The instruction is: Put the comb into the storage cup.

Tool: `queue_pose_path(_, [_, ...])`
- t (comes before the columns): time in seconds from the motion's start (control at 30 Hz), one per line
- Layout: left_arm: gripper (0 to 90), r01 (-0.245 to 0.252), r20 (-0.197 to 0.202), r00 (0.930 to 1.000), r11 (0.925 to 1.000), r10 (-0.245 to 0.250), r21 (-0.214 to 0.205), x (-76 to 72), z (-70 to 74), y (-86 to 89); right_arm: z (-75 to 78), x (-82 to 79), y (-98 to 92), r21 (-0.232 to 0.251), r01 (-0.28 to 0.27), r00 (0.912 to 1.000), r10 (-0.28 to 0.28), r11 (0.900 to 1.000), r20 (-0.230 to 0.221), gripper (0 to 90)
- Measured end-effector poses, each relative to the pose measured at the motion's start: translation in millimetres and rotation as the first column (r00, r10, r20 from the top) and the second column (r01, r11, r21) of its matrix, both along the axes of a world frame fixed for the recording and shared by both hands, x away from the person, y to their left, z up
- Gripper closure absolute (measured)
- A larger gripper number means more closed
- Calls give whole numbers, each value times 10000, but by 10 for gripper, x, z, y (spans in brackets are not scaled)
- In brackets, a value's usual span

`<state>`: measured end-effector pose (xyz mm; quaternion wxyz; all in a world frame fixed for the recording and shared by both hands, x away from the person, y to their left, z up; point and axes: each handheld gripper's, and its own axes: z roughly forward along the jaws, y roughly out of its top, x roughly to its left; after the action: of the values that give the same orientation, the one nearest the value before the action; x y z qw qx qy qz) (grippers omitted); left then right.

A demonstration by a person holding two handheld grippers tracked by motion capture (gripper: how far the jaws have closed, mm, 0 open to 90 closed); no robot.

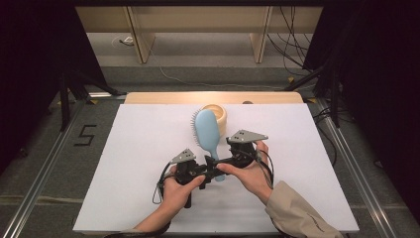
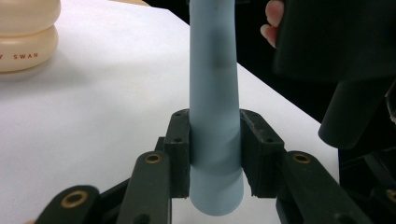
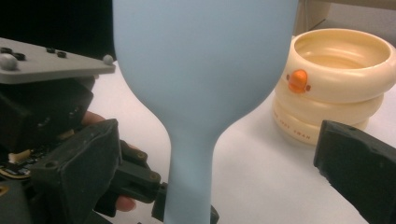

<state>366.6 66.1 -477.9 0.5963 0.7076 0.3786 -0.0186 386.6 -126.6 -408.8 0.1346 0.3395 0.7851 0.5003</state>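
Note:
A light blue hairbrush (image 1: 205, 130) is held over the white board, its head pointing away from me toward a cream bowl. My left gripper (image 1: 210, 171) is shut on the end of the handle (image 2: 214, 93), one pad (image 2: 180, 140) pressed against each side. My right gripper (image 1: 224, 161) comes in from the right and stands open. In the right gripper view its black jaws sit wide on either side of the brush's neck (image 3: 191, 154) without touching it. The bristles face left in the high view.
A cream ring-shaped bowl with an orange duck bill (image 3: 336, 79) stands at the back of the white board (image 1: 138, 148), just behind the brush head (image 1: 216, 113). Dark floor, rails and cables surround the table.

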Motion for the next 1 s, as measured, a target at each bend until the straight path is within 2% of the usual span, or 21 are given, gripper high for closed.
queue_pose_path(0.1, [659,-9,9,10000,10000,9,6,1,-3,-1,36,-5,-14,-90,51,9998,-49,9999,195,3])
queue_pose_path(0.4, [658,57,-24,10000,10000,-57,41,0,-15,-8,135,-9,-64,152,123,9984,-132,9998,552,3])
queue_pose_path(0.77, [659,115,-9,9999,9999,-115,-104,-2,-8,-7,213,2,-52,372,15,9976,-41,9993,696,3])
queue_pose_path(1.0, [658,132,-55,9999,9998,-133,-154,-1,-19,-11,325,13,-49,625,-6,9954,-53,9980,957,3])
